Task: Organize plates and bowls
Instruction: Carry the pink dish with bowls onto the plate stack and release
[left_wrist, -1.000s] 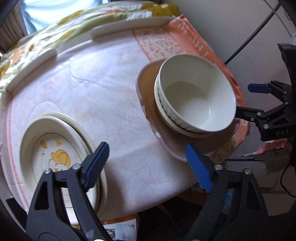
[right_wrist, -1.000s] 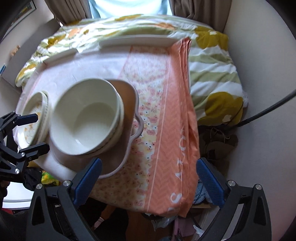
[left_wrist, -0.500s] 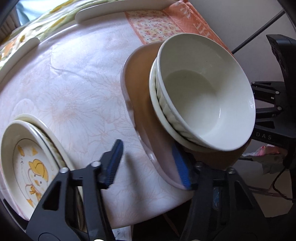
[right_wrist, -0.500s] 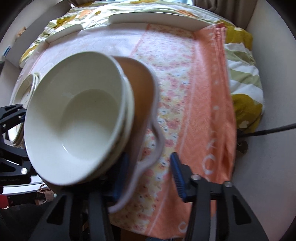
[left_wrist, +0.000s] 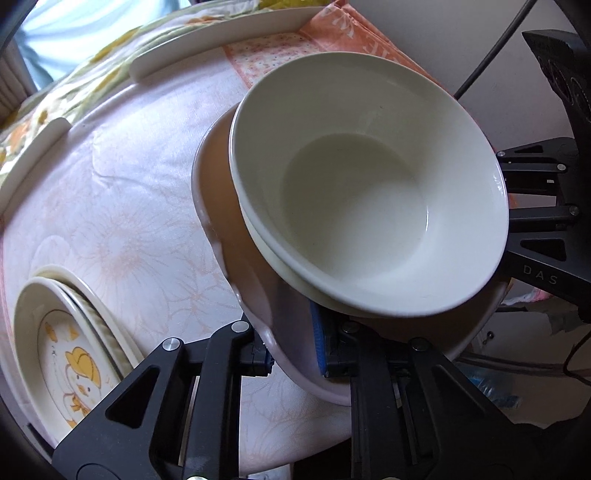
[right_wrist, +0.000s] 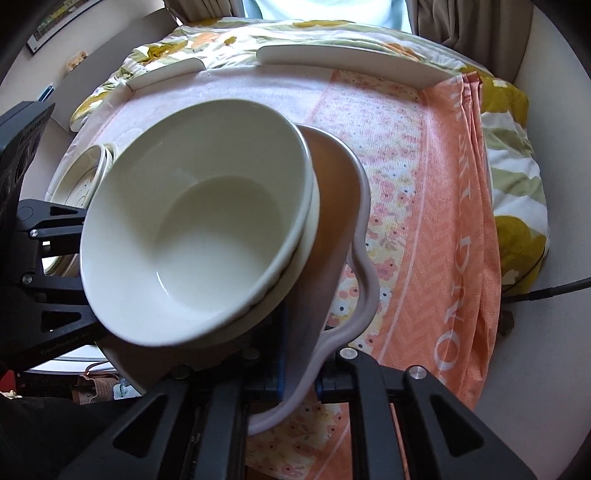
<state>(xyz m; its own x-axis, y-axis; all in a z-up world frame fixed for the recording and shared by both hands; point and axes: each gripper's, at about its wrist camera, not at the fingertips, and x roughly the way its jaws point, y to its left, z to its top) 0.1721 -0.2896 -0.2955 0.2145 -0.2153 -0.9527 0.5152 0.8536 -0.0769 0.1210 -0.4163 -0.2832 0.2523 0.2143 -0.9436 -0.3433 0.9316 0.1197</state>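
Clamping opposite rims of the tan plate under the stacked bowls, the left hand-held gripper and right hand-held gripper seem — pads partly hidden — set for a level lift.

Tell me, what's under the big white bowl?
A second bowl is nested under the big white bowl, and both sit on a pink wavy-edged plate. The stack covers the plate's middle.

Left wrist view: stacked bowls sit on a wavy-rimmed plate at centre right; nested plates lie lower left on the bench, bedding behind.
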